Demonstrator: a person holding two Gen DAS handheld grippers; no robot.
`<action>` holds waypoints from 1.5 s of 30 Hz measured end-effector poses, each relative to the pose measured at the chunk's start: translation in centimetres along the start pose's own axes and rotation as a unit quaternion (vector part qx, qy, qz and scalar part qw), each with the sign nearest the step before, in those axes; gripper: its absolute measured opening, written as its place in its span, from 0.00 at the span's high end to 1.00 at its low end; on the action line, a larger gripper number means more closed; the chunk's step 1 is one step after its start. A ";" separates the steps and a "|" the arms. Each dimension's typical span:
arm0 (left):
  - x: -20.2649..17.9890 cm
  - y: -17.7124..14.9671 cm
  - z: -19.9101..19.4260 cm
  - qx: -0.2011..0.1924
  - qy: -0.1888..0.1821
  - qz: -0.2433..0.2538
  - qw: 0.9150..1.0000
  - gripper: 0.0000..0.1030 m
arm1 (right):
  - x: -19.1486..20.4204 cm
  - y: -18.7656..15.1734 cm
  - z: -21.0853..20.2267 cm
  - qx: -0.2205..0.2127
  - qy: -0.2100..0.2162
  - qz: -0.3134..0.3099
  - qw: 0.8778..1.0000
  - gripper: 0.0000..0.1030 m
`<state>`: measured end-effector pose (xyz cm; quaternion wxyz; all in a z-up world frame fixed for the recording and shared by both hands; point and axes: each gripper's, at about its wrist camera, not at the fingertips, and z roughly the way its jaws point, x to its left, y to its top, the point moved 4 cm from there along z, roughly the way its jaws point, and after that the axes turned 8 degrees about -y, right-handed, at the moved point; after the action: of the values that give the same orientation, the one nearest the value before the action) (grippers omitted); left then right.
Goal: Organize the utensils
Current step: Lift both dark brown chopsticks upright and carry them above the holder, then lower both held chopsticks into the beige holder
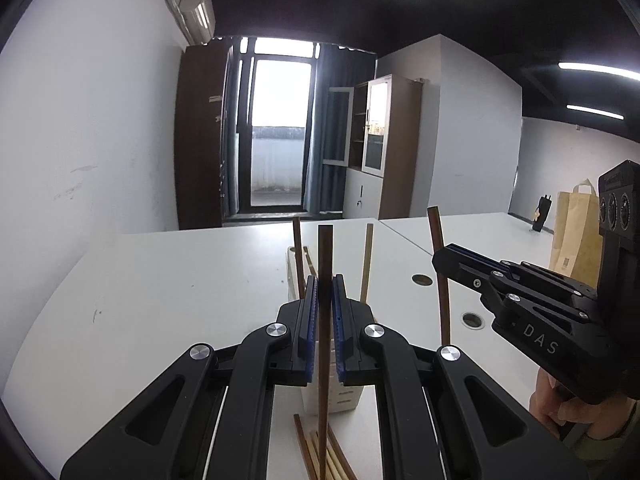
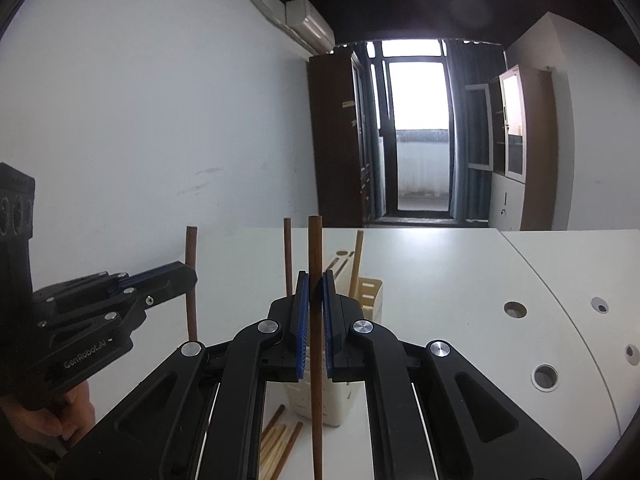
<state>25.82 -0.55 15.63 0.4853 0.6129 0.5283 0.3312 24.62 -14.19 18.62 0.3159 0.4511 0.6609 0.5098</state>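
— Looking nearest first, what do we have between our fingers?

— Our left gripper (image 1: 325,312) is clamped on a dark brown chopstick (image 1: 325,264). It stands upright between the blue pads (image 1: 310,320), its top rising above the fingertips and its lower end reaching down past them toward the table (image 1: 160,280).

— And our other hand?

— Our right gripper (image 2: 314,312) pinches a second dark chopstick (image 2: 315,248) the same way: upright, squeezed between the pads, sticking out above and below. From the left camera we see that gripper (image 1: 442,258) at the right, gripping its stick near the fingertips.

— What lies under us?

— A loose pile of chopsticks (image 1: 324,456), dark and pale, lies flat on the table below our fingers.

— Just beyond?

— A white utensil holder (image 2: 370,300) stands right behind the fingers, mostly hidden by them. A dark stick (image 1: 297,252) and a pale stick (image 1: 367,260) stand in it, leaning slightly.

— Farther off?

— A paper bag (image 1: 576,232) stands at the table's far right, and a glass door (image 1: 278,128) lies across the room.
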 end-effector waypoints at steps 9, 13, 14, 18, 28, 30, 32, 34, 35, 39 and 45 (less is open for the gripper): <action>-0.2 2.3 -0.5 -0.060 -0.007 0.013 0.998 0.94 | -0.8 2.5 -1.2 -0.078 0.002 0.019 0.997 0.93; -1.1 2.8 -1.7 -0.124 -0.008 0.043 0.991 0.94 | -0.9 3.7 -1.8 -0.120 0.001 0.025 0.992 0.93; -1.3 2.9 -2.1 -0.139 -0.007 0.049 0.989 0.94 | -1.0 3.9 -1.8 -0.127 0.003 0.028 0.991 0.93; -2.0 3.5 -3.6 -0.194 -0.010 0.055 0.979 0.94 | -1.2 4.7 -2.0 -0.159 0.009 0.035 0.987 0.93; -1.7 4.1 -6.0 -0.321 -0.001 0.034 0.946 0.94 | -2.2 5.9 -3.3 -0.257 0.036 0.053 0.964 0.93; -1.6 4.0 -6.6 -0.348 0.002 0.023 0.937 0.94 | -2.0 6.1 -3.4 -0.270 0.036 0.044 0.961 0.93; -1.4 4.0 -6.5 -0.361 0.003 0.014 0.933 0.94 | -2.2 6.2 -3.2 -0.282 0.041 0.045 0.957 0.93; -1.3 4.1 -5.8 -0.357 -0.001 0.011 0.934 0.94 | -2.4 6.2 -2.7 -0.286 0.047 0.051 0.956 0.93; -1.4 4.0 -5.5 -0.355 -0.001 0.009 0.935 0.94 | -2.5 6.2 -2.4 -0.286 0.050 0.053 0.956 0.93; -1.1 3.6 -4.3 -0.352 0.010 0.002 0.936 0.94 | -2.7 6.0 -0.6 -0.278 0.046 0.053 0.958 0.93; -1.0 3.3 -2.0 -0.322 0.007 0.001 0.947 0.94 | -2.4 5.0 2.1 -0.239 0.045 0.040 0.969 0.93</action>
<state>24.78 -0.95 19.45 0.6530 0.4220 0.3965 0.4881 28.82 -15.22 22.72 0.3641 0.3654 0.5146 0.6850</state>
